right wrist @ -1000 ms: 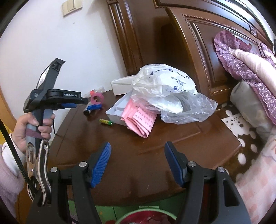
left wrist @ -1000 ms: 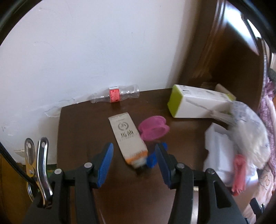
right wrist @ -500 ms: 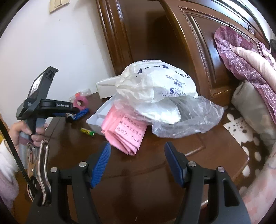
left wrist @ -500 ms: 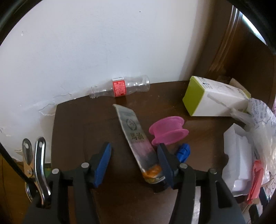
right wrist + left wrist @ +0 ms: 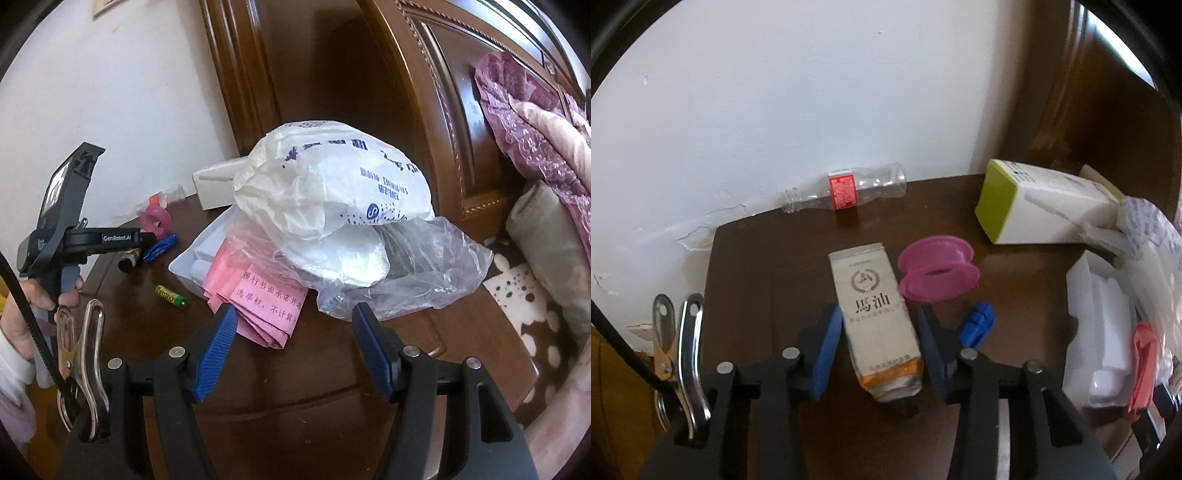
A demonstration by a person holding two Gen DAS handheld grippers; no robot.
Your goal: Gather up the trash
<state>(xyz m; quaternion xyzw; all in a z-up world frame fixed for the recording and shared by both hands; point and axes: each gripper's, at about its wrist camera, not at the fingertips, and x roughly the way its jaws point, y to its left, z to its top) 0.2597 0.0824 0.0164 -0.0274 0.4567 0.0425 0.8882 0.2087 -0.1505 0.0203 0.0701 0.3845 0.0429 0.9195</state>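
Observation:
A white tube with an orange end and black cap lies on the dark wooden nightstand. My left gripper is closing on it, and both blue pads touch the tube's sides. In the right wrist view a hand holds that left gripper at the table's left. My right gripper stands open over the table's front with nothing between its pads. Just ahead of it lie folded pink papers, a clear plastic bag and a white printed bag.
A clear bottle lies by the wall. Near the tube sit a pink spool and a blue piece. A green-ended white box, a white tray and a battery share the top. A bed pillow lies at right.
The left jaws have narrowed onto the tube, which now sits centred between the pads with its printed face up. My right gripper has moved forward toward the bags and pink papers.

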